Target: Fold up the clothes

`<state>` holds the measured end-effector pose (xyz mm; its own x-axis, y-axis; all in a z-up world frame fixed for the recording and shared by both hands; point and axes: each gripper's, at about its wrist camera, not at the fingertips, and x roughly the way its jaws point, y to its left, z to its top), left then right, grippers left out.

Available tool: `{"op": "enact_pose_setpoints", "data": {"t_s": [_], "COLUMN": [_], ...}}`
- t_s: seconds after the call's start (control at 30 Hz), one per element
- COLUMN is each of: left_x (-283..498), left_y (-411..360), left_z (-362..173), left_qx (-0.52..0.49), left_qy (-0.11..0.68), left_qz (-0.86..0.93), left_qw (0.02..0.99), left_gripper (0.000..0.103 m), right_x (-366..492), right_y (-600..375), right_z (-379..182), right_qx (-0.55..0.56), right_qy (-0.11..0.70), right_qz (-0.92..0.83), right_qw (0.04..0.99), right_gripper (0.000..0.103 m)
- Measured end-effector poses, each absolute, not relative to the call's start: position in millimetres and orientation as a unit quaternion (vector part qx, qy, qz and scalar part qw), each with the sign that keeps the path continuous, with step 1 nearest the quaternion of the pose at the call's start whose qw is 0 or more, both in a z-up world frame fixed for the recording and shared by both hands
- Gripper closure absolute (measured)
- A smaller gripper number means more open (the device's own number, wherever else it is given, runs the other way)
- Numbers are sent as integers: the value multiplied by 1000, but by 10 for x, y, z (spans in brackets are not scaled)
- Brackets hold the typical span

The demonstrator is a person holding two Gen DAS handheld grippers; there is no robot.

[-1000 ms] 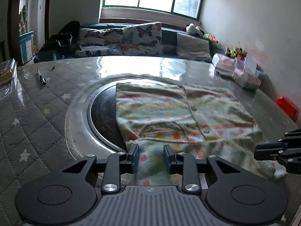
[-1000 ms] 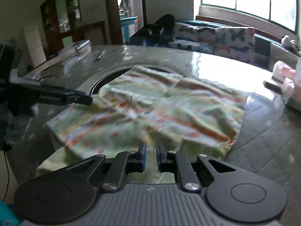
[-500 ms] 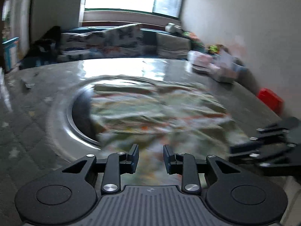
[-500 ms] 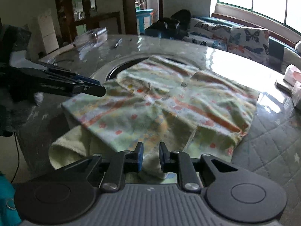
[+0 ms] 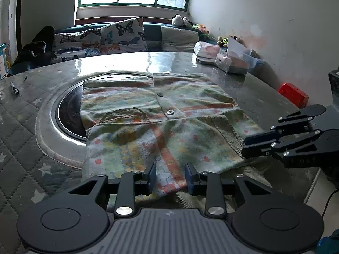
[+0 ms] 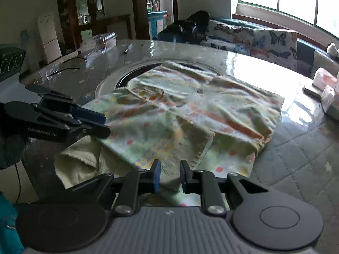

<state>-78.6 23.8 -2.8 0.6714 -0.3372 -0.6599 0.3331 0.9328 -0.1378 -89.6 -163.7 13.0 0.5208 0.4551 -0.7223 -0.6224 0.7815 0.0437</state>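
A pale green patterned button-up garment (image 5: pixel 161 114) lies flat on the round table, its sleeves folded across the near part; it also shows in the right wrist view (image 6: pixel 190 110). My left gripper (image 5: pixel 170 176) is open and empty, just above the garment's near hem. My right gripper (image 6: pixel 169 174) is open and empty over the ribbed cuff (image 6: pixel 190 148) at the near right edge. The right gripper also shows in the left wrist view (image 5: pixel 247 148), and the left gripper in the right wrist view (image 6: pixel 103 124), each beside the cloth.
The table (image 5: pixel 31 114) has a dark round inset (image 5: pixel 67 114) under the garment's left side. A pen (image 5: pixel 15 89) lies far left. Tissue packs and boxes (image 5: pixel 228 59) sit at the far right, a red box (image 5: pixel 293 94) by the wall. A sofa with cushions (image 5: pixel 118 38) stands behind.
The folded sleeve part now lies flat on the garment. Both grippers have drawn back toward the near edge, and the right gripper's fingers have opened wider.
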Motion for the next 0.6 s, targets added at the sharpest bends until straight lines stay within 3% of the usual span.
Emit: {"op": "enact_pose_setpoints", "data": {"t_s": [0.07,0.2,0.3,0.4,0.6], "left_x": [-804,-901,-997,-1044,-1092], "left_y": [262,287,277,293,258], "left_z": [-13,81,150,172,117], "left_qx": [-6,-7,3,-2,-17], "left_qy": [365,372,378,398,438], "left_qz": [-181,-179,-187,-190,-197], "left_qw": [913,911,907,898,877], "left_gripper": [69,55,54,54,56], "right_x": [-910,-931,-964,-1024,-1169], "right_y": [-1645,-1682,-1709,-1729,-1717], "right_z": [84,159,197,226,246], "right_qx": [-120,-113,-126,-144,-188], "right_qy": [376,370,367,365,357], "right_qz": [312,310,311,312,329], "right_qw": [864,869,867,865,854], "right_gripper": [84,82,81,66,64]}}
